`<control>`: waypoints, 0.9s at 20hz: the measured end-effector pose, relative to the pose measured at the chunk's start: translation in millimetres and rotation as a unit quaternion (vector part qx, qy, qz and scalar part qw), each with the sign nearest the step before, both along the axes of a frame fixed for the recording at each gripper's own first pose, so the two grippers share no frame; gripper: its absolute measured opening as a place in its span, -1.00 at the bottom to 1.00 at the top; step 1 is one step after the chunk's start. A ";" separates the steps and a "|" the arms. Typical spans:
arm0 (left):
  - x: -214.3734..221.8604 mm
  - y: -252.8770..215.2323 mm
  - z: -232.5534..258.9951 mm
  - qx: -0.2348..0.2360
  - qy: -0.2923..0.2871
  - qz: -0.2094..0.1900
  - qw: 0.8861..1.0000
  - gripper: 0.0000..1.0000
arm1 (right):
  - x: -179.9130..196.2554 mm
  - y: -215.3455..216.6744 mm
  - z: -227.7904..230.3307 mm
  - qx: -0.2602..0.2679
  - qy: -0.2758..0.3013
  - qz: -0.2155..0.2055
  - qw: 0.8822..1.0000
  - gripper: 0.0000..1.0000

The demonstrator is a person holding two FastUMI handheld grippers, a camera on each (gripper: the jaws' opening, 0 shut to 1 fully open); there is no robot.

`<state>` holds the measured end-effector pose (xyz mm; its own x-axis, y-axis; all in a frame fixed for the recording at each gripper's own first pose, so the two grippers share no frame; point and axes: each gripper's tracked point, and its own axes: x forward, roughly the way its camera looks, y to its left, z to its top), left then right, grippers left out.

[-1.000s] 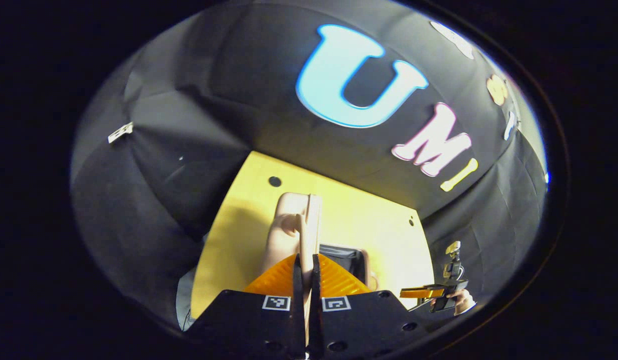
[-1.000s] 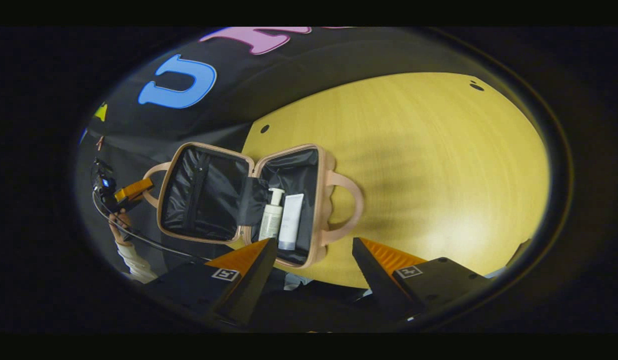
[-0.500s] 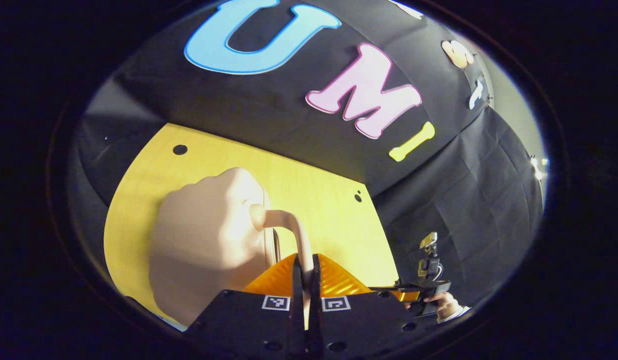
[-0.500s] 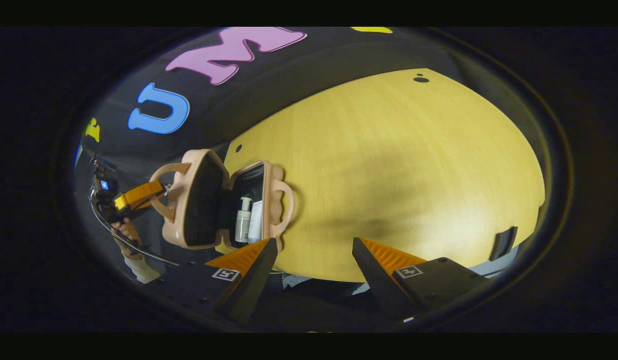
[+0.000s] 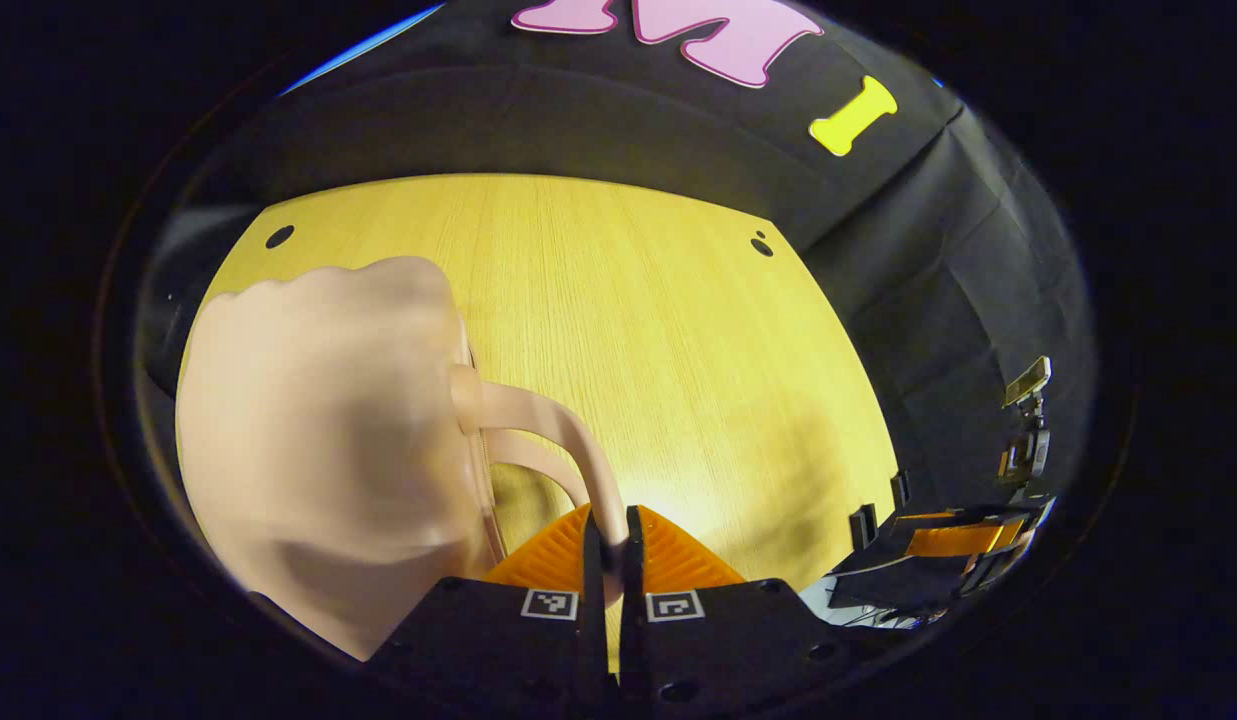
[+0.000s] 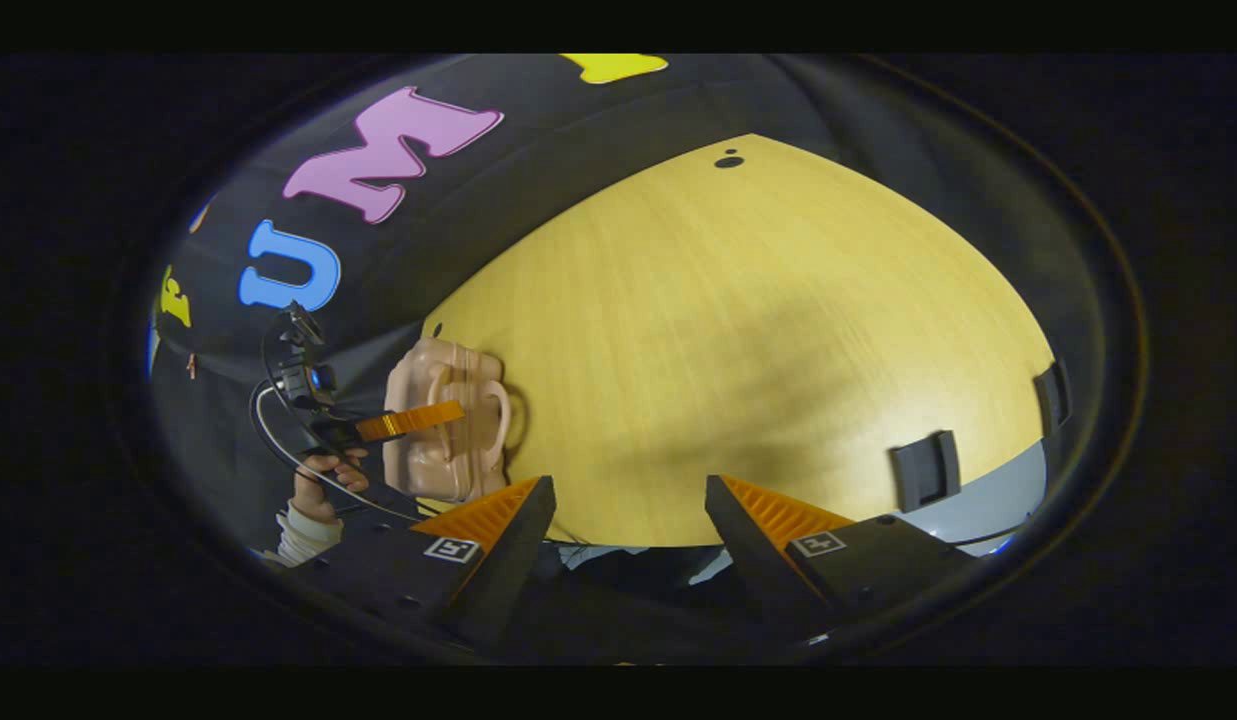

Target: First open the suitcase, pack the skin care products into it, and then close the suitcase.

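Observation:
The small pink suitcase [image 5: 318,430] lies on the yellow table [image 5: 658,330] with its two halves folded together. My left gripper [image 5: 611,520] is shut on the lid's curved handle [image 5: 548,420], and the second handle sits just beneath it. In the right gripper view the suitcase [image 6: 433,450] is at the left, near the table's edge, with the left gripper [image 6: 410,423] and the hand [image 6: 318,478] holding it beside it. My right gripper [image 6: 630,482] is open over bare table to the right of the case, holding nothing. The skin care products are hidden inside the case.
Two black clips [image 6: 923,470] [image 6: 1053,395] sit on the table's near right edge. Small dark holes [image 5: 279,237] [image 5: 761,245] mark the far corners. The right gripper [image 5: 943,545] shows off the table's right edge in the left gripper view.
The left gripper swung the lid over by its handle, from wide open to folded onto the base. The bottle and tube are now covered. The right gripper stayed open.

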<state>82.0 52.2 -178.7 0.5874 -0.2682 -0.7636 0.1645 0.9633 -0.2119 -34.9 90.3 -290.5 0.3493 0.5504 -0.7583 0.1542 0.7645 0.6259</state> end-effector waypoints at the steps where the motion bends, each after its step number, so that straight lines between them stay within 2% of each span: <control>1: -1.2 -0.2 0.0 0.008 -0.005 -0.003 1.000 -0.71 | -1.7 -9.2 -4.5 0.000 0.003 0.000 1.000 0.92; 2: -0.5 1.0 -3.7 0.019 -0.011 0.002 1.000 -0.59 | -1.2 -17.6 -9.1 0.003 0.007 0.000 1.000 0.92; 5: -3.5 4.0 2.2 0.043 -0.035 0.038 0.998 0.45 | 4.3 -41.0 -20.5 -0.018 0.005 0.015 1.000 0.92; 7: -4.9 -0.9 13.3 0.061 -0.068 0.053 0.994 0.58 | 9.8 -51.9 -27.0 -0.041 -0.012 0.029 0.999 0.93; 8: -11.3 -8.6 20.3 0.065 -0.080 0.048 0.994 0.66 | 16.0 -53.3 -22.5 -0.049 -0.030 0.030 0.998 0.93; 11: -28.4 -31.7 56.8 0.076 -0.152 0.031 0.985 0.69 | 35.6 -51.4 18.0 -0.074 -0.126 0.022 0.989 0.92; 14: -50.6 -59.9 108.7 0.077 -0.239 0.021 0.968 0.69 | 47.6 -45.4 71.8 -0.115 -0.231 0.017 0.966 0.92; 18: -99.2 -84.8 168.9 0.089 -0.339 0.010 0.937 0.71 | 43.2 -19.0 162.6 -0.086 -0.331 -0.017 0.940 0.93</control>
<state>-17.3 -32.6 -9.8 0.9566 -0.1568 -0.2456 0.1856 0.9777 0.0984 8.3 71.3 -128.0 0.7909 0.4197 -0.4453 -0.1986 0.8644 0.4620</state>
